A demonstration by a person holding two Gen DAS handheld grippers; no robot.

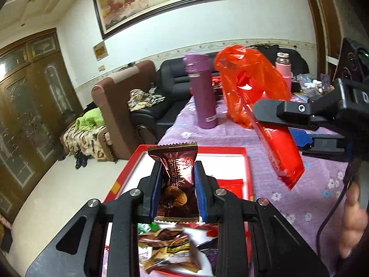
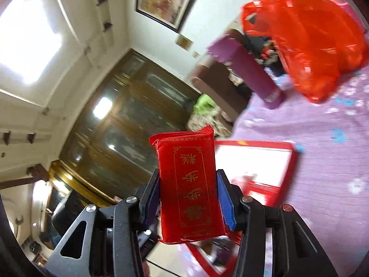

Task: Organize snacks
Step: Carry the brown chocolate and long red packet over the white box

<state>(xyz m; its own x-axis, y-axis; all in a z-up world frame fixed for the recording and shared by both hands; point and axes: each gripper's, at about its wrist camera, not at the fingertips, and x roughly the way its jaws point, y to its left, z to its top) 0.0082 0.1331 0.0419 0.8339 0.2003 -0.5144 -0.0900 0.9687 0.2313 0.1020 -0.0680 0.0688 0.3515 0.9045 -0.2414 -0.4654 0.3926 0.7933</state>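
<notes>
Left gripper [image 1: 177,185] pinches brown candy [image 1: 176,180] above red tray's edge [image 1: 129,161]; right gripper [image 2: 187,192] pinches red packet [image 2: 190,184]

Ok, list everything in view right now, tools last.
brown chocolate packet: one, brown, in left tool
red packet: one, red, in right tool
red tray: one, red rim, white inside, on table
loose snack packets: several, mixed, below left tool
red plastic bag: one, on table
purple flask: one, upright
pink bottle: one, far end
tablecloth: lilac, flowered
left tool: shut
right tool: shut
</notes>
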